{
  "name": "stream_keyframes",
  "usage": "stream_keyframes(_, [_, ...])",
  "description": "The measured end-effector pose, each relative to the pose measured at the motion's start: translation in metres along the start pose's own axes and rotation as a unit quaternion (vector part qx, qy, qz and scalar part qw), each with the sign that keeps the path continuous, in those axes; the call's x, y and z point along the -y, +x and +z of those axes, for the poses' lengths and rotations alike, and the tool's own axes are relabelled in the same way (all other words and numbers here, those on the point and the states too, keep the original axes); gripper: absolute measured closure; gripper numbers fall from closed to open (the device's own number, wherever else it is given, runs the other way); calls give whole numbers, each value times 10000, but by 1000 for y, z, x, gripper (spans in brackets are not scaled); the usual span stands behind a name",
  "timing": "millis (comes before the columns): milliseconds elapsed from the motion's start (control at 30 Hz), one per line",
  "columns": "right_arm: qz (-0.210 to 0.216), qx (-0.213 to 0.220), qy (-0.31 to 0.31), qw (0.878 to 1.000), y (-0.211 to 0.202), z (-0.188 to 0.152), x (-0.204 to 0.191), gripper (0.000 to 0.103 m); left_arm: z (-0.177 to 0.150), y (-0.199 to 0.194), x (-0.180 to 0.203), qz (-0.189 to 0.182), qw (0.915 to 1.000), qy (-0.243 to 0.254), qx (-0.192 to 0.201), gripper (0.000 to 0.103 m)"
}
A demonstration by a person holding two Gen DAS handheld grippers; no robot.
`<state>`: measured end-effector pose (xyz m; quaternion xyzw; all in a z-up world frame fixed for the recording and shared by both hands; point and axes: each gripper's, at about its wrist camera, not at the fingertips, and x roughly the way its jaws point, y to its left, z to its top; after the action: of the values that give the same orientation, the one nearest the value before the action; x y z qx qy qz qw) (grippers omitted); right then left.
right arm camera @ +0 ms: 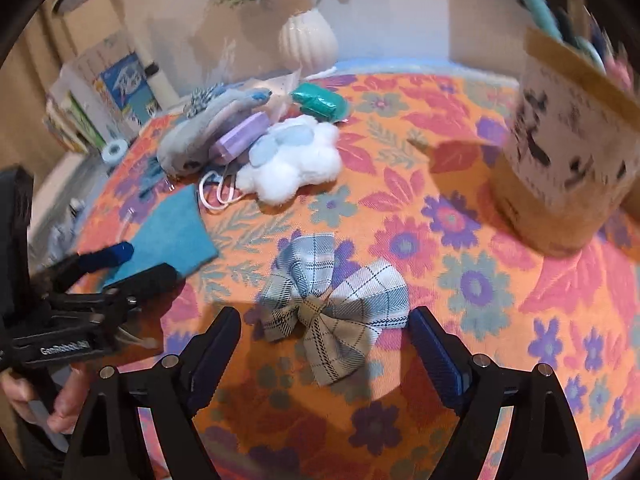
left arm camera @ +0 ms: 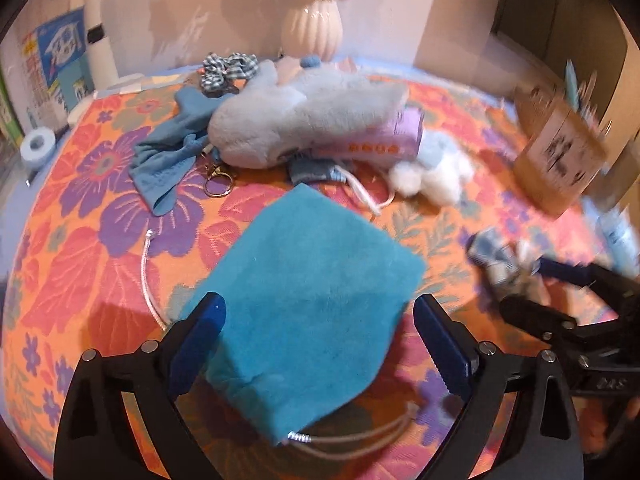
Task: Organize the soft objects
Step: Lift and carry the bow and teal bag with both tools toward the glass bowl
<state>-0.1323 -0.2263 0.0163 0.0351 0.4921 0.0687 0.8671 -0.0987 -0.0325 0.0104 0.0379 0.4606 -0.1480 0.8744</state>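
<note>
Teal drawstring pouch (left arm camera: 308,300) lies flat on the bench (left arm camera: 92,248), right between the spread pads of the left tongs (left arm camera: 320,344); its drawn mouth and cord loop sit nearest the tongs, its far corner points away toward the pile. Fabric looks like soft suede or fleece, limp, slightly puffed, no visible contents. Left tongs wide open, pads on either side of the pouch, not pressing, nothing held. Plaid bow (right arm camera: 336,308), grey-blue and tan check, lies flat between the pads of the right tongs (right arm camera: 326,344), slightly toward the right pad; those tongs also wide open, gripping nothing. Judgement: both items sit released, so this reads as a set-down or pre-grasp step within the sorting; can't tell which from here. Next move likely needs each tongs either to close on its item at a bunched spot (pouch neck, bow knot) or lift clear without dragging the fabric or snagging the cord. Beyond the left tongs: grey plush toy (left arm camera: 304,128) with a lilac tube (left arm camera: 384,140) against it, blue cloth (left arm camera: 168,160) left of it, key ring (left arm camera: 218,184) beside that, gingham scrunchie (left arm camera: 224,70) behind. White fluffy cloud plush (right arm camera: 296,164) lies well ahead of the right tongs, green roll (right arm camera: 318,100) further back. Cardboard tub (right arm camera: 560,152) stands ahead-right of the right tongs, a possible destination. White ribbed vase (left arm camera: 312,30) at the far edge.
</note>
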Motion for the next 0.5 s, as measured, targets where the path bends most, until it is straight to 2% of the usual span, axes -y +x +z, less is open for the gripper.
stream_keyframes(33, [-128, 26, -86, 9999, 2, 0, -3, 30, -1, 2, 6, 192, 9996, 192, -24, 10])
stream_keyframes(67, [-327, 87, -217, 9992, 3, -1, -8, 36, -2, 3, 11, 336, 9989, 321, -51, 17])
stream_keyframes(100, [-494, 133, -354, 9981, 4, -2, -12, 48, -2, -1, 13, 282, 9989, 364, -38, 40])
stream_keyframes(133, [-584, 214, -477, 9969, 4, -2, -16, 63, -1, -5, 15, 223, 9991, 372, -36, 59])
stream_keyframes(167, [-633, 278, -565, 9960, 4, -2, -19, 65, 1, -8, 16, 218, 9990, 388, -67, 86])
stream_keyframes(200, [-691, 310, -582, 9954, 3, 0, -20, 68, 4, -10, 18, 279, 9987, 418, -100, 90])
stream_keyframes(300, [-606, 429, -469, 9961, -5, 3, -14, 70, 10, -19, 17, 208, 9992, 331, 42, 91])
stream_keyframes(433, [-548, 802, -340, 9947, -33, 11, -7, 70, 22, -40, 28, -491, 9980, 195, 339, 91])
stream_keyframes(500, [-537, 952, -292, 9936, -48, 18, -5, 70, 32, -52, 42, -503, 9969, 337, 500, 91])
